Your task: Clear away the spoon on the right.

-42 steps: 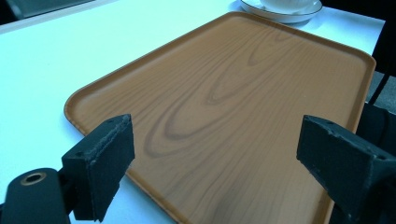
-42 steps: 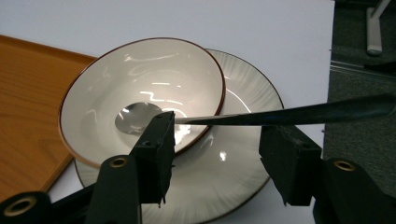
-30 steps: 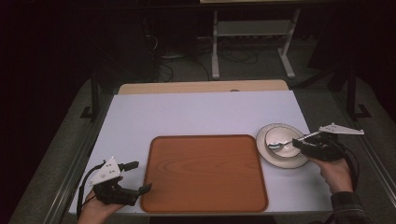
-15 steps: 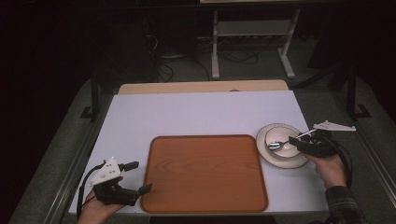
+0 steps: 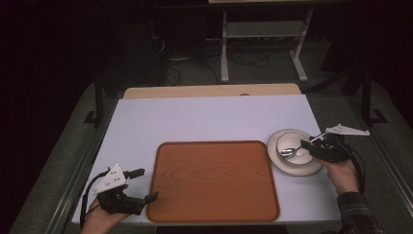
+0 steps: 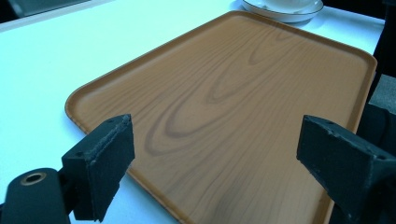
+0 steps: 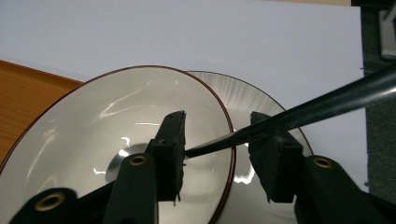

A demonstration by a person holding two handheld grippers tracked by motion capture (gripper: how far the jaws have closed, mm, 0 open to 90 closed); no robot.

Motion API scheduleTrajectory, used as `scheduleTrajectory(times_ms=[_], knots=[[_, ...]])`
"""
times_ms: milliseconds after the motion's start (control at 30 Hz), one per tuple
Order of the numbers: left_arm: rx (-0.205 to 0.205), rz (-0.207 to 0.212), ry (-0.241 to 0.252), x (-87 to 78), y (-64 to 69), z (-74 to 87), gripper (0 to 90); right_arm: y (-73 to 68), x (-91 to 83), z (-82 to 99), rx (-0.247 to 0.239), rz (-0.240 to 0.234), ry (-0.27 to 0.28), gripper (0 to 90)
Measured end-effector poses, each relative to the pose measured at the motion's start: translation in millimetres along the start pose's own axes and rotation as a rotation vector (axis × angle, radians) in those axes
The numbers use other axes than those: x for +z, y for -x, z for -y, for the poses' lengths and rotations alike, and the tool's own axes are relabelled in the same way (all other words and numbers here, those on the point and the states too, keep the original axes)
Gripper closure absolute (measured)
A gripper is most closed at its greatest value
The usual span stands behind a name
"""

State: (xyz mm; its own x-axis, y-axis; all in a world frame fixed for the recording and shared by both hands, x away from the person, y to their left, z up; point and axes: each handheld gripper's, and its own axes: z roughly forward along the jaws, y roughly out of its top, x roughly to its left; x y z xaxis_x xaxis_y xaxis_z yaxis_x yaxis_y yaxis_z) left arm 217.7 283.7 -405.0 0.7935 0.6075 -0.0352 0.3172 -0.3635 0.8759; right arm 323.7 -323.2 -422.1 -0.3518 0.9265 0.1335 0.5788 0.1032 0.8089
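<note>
Bowl (image 5: 287,146) on plate (image 5: 311,168) — right of tray (image 5: 213,183).

Pretty dark room overall, only the table (image 5: 204,117) is lit, white top with a tan wooden strip (image 5: 209,90) along the far edge. Grey floor (image 5: 263,68) behind it, a tangle of cables (image 5: 243,57) lying there, and a white metal stand (image 5: 263,36) further back.

High forward-down overview; two close jaw-mounted views, all sharing the tray (image 5: 214,183).

Brown wood-grain tray (image 5: 214,181) on white table (image 5: 204,119), metal stand (image 5: 263,44) behind.
</note>
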Motion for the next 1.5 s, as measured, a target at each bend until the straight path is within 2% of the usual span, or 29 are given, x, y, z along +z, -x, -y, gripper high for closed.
scheduleTrajectory(times_ms=[300,533,567,833,1000,1333,1500], knots=[[0.000,-0.002,0.001,-0.4,0.2,-0.2,10.9,-1.0,-7.1,-2.7,-0.016,0.017,0.027,68.1],[0.001,-0.002,0.002,-0.7,0.1,-0.2,10.9,0.1,-16.6,-6.8,-0.016,0.025,0.074,76.7],[0.002,-0.002,0.002,-0.7,0.0,-0.3,10.9,0.0,-21.1,-8.7,-0.018,0.018,0.097,79.8],[0.003,-0.001,0.003,-0.7,0.2,-0.5,10.9,-6.6,-31.0,-16.4,-0.062,-0.011,0.140,88.1],[0.005,-0.001,0.004,-1.1,0.3,-0.6,10.9,-11.8,-33.2,-22.1,-0.086,-0.023,0.150,88.2],[0.007,-0.002,0.007,-1.5,0.2,-0.6,10.9,-21.3,-46.5,-40.3,-0.140,-0.011,0.182,88.2],[0.006,-0.002,0.006,-1.5,0.3,-0.5,10.9,-26.5,-50.2,-46.5,-0.151,-0.020,0.175,88.2]])
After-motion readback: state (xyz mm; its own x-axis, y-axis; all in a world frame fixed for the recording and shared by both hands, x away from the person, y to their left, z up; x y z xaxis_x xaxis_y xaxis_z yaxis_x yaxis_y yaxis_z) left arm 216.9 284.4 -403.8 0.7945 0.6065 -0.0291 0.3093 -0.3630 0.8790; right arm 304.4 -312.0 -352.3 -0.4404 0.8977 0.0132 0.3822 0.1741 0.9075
